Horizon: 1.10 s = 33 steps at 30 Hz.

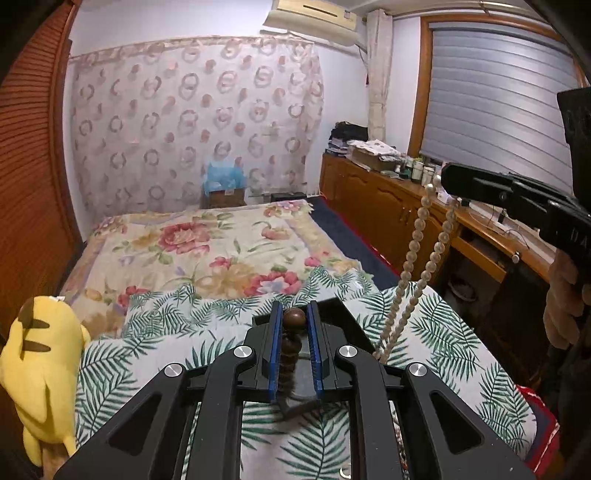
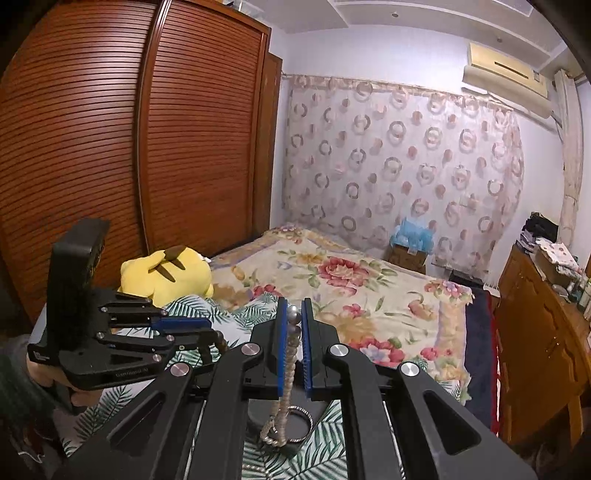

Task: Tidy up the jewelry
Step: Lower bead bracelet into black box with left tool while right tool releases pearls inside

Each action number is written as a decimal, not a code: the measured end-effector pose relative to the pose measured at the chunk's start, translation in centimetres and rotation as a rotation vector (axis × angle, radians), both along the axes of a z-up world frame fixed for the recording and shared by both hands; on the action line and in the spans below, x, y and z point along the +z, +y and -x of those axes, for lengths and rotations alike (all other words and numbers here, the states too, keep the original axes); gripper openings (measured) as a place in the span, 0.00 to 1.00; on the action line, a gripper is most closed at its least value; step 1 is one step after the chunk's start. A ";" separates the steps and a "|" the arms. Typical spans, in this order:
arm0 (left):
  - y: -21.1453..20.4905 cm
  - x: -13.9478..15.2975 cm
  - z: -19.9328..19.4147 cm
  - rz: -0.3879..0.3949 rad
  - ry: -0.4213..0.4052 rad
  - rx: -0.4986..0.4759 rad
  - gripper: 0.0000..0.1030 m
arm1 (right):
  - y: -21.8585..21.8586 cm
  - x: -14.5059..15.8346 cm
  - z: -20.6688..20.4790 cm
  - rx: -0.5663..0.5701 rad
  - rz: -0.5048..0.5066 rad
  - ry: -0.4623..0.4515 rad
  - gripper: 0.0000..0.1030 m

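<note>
Above the palm-print cloth [image 1: 436, 325]: left gripper [image 1: 294, 317] clamps brown bead strand [image 1: 291, 347]; right gripper [image 2: 294, 314] clamps pearl necklace [image 1: 417, 254]. Both strands hang down, long axis vertical.

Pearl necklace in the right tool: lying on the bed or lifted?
Lifted: the white pearl necklace hangs in two strands from the shut right tool.

A bed [image 1: 207, 254] with a floral blanket [image 2: 369, 288] fills the room, a louvred wooden wardrobe [image 2: 129, 147] along one side and a wooden sideboard [image 1: 384, 199] along the other. A patterned curtain [image 1: 192, 122] covers the far wall beneath an air conditioner [image 1: 314, 18]. A grey blind [image 1: 498, 96] closes the window.
</note>
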<state>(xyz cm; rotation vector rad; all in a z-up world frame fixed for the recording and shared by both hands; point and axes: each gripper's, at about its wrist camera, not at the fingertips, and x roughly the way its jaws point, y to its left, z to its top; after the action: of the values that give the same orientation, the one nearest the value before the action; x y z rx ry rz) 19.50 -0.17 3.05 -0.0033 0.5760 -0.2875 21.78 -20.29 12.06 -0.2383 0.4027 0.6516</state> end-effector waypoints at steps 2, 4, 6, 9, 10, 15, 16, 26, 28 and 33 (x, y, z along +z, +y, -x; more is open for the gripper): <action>-0.2 0.0 -0.4 -0.002 0.001 -0.001 0.12 | 0.2 0.2 -0.7 0.003 0.000 -0.003 0.08; -0.3 0.0 -0.9 -0.003 0.004 -0.002 0.12 | 0.3 0.3 -1.4 0.004 -0.002 -0.005 0.08; -0.4 -0.2 -1.4 -0.004 0.007 -0.006 0.12 | 0.4 0.2 -1.7 0.002 -0.004 -0.002 0.08; -0.6 -0.4 -2.2 -0.004 0.014 -0.009 0.12 | 0.6 -0.3 -3.0 -0.008 -0.004 0.010 0.08; -0.7 -0.6 -2.4 -0.001 0.018 -0.010 0.12 | 0.6 -0.6 -3.5 -0.013 -0.004 0.017 0.08; -1.0 -0.9 -3.5 0.000 0.032 -0.017 0.12 | 0.7 -3.2 -5.7 -0.033 0.011 0.068 0.08; -1.1 -1.0 -3.7 0.000 0.032 -0.019 0.12 | 0.8 -3.9 -6.1 -0.037 0.016 0.085 0.08; -2.3 -1.7 -5.9 0.005 0.048 -0.040 0.12 | 1.5 -11.9 -8.0 -0.041 0.046 0.236 0.08; -2.5 -2.2 -6.4 0.005 0.059 -0.041 0.12 | 1.4 -12.6 -8.0 -0.041 0.044 0.250 0.08; -2.7 -4.0 -7.6 0.002 0.100 -0.041 0.12 | 1.1 -14.4 -7.8 -0.038 0.041 0.288 0.08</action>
<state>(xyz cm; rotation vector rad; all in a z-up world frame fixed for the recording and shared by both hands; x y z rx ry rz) 27.13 -2.83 -0.97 -0.0079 0.6757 -0.3295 29.55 -19.19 -2.39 -0.1759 0.6956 0.6427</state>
